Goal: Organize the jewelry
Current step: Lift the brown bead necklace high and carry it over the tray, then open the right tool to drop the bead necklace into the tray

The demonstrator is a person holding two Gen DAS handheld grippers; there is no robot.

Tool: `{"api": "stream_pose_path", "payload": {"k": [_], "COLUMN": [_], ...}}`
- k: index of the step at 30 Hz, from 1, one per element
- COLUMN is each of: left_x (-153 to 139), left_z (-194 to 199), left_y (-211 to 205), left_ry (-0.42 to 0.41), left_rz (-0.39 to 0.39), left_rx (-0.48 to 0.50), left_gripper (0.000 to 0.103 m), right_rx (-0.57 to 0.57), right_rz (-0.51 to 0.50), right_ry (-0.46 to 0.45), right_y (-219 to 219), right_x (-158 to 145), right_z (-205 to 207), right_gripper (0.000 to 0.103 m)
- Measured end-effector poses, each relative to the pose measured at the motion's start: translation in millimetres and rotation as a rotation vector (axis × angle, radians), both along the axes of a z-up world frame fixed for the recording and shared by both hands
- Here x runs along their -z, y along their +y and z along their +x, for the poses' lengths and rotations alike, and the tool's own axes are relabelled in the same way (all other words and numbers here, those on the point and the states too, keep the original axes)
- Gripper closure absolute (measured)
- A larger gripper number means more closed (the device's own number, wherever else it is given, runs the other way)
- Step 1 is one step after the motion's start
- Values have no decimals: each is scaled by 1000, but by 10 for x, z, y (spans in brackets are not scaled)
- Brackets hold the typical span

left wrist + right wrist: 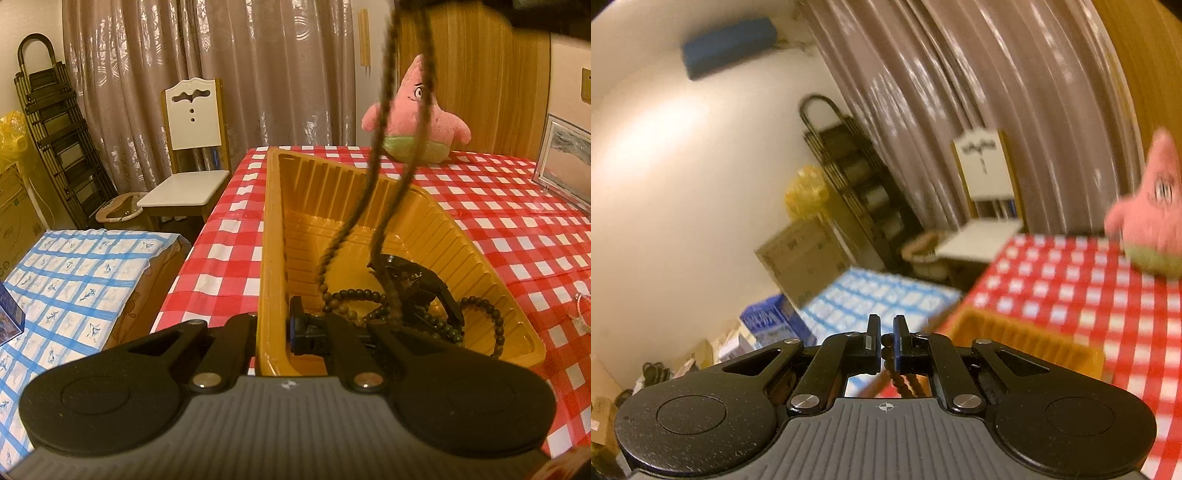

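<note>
A long brown bead necklace (384,122) hangs in two strands from above the top edge of the left wrist view. Its lower end lies coiled in the yellow ribbed tray (461,236) beside a black hair clip (417,280). My left gripper (273,326) is shut on the tray's near left wall, one finger outside and one inside. In the blurred right wrist view, my right gripper (886,345) is shut on the bead necklace (901,384), which hangs down below the pads. It is above the tray's (1015,339) corner.
The table wears a red-and-white checked cloth (498,221). A pink star plush (417,114) sits at the far edge and a framed picture (565,162) at the right. Pale beads (583,310) lie right of the tray. A white chair (192,147) and a blue-checked surface (74,280) stand to the left.
</note>
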State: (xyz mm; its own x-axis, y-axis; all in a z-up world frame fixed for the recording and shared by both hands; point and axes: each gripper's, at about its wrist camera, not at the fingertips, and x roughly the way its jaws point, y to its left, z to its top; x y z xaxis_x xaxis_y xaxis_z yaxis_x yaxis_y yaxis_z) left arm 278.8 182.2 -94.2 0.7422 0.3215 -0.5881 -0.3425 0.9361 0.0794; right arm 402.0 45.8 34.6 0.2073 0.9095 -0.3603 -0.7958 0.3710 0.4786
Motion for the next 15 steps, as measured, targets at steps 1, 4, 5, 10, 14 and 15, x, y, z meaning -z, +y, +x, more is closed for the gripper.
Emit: {"api": "stream_pose_path", "payload": {"k": [1, 4, 5, 10, 14, 15], "left_x": [4, 4, 5, 14, 22, 27], "left_z": [-1, -2, -2, -4, -1, -1], "left_y": [2, 3, 3, 5, 10, 12], "left_ry": [0, -1, -1, -1, 0, 0], "left_rz": [0, -1, -1, -2, -6, -7], "left_rx": [0, 0, 0, 0, -1, -1], "left_gripper": [100, 100, 100, 100, 100, 100], "right_rx": [-2, 0, 1, 8, 5, 8], "right_rz": [-16, -63, -78, -162, -226, -239], "right_ry": [22, 81, 99, 167, 191, 198], "right_y": [9, 26, 30, 46, 70, 68], "right_x": [87, 317, 392, 736, 947, 989], "right_z": [18, 78, 95, 153, 116, 114], "right_gripper": [97, 97, 97, 97, 97, 97]}}
